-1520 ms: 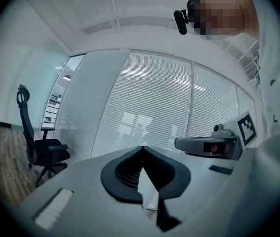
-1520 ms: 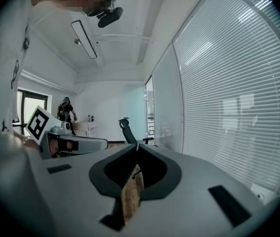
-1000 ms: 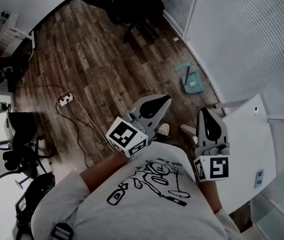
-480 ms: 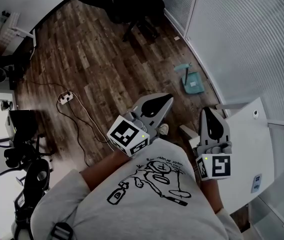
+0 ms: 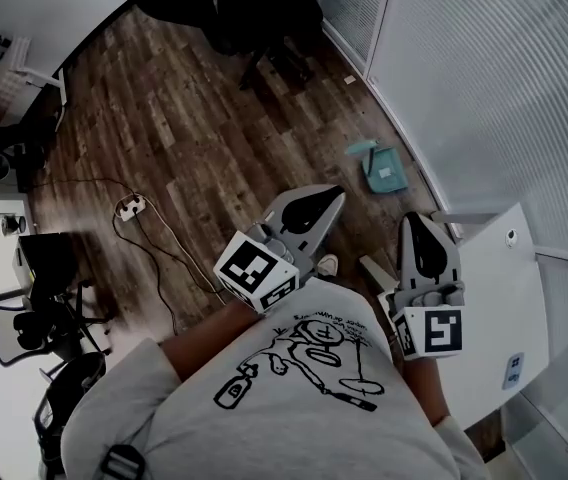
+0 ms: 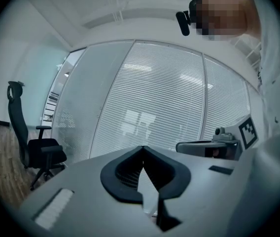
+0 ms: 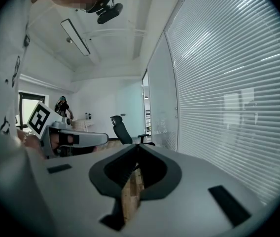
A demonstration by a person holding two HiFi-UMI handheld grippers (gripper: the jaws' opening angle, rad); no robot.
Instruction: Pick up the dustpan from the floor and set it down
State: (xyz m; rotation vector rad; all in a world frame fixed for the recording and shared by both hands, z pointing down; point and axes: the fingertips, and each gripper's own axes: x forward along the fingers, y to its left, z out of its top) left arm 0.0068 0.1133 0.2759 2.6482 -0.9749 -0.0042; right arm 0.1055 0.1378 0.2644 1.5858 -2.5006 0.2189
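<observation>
Head view first: the left hand-held gripper (image 5: 330,195) and the right hand-held gripper (image 5: 410,219) are both held out in front of the person's shirt (image 5: 304,388), pointed away over the wooden floor (image 5: 184,128). The dustpan (image 5: 386,172) is seen lying flat on that floor, out past the tips of both. It's a bit closer to the right one but well apart from either, so it isn't being touched. It's teal-ish and parked just beside the blinds (image 5: 484,78) along the wall. A white worktop (image 5: 494,288) is tucked in on the outer side of the right hand-held gripper. Off to the outer side of the left one, a power strip (image 5: 129,205) with its cable is spotted, and black office chairs (image 5: 264,8) are found far ahead of both.

Left gripper view: the jaws are pressed together at the tips, with nothing caught between them. Straight ahead it's pretty much all blinds (image 6: 164,107). One office chair (image 6: 36,149) is seen off to the left of the tips, and the right hand-held gripper (image 6: 179,146) is held level alongside on the right.

Right gripper view: same deal, jaws closed tip to tip and empty. A strip of floor (image 7: 130,191) is glimpsed through the slot behind the tips. The left hand-held gripper (image 7: 103,138) is seen alongside on the left, a chair (image 7: 122,131) is ahead past the tips, and the blinds (image 7: 228,83) run close along the right.
</observation>
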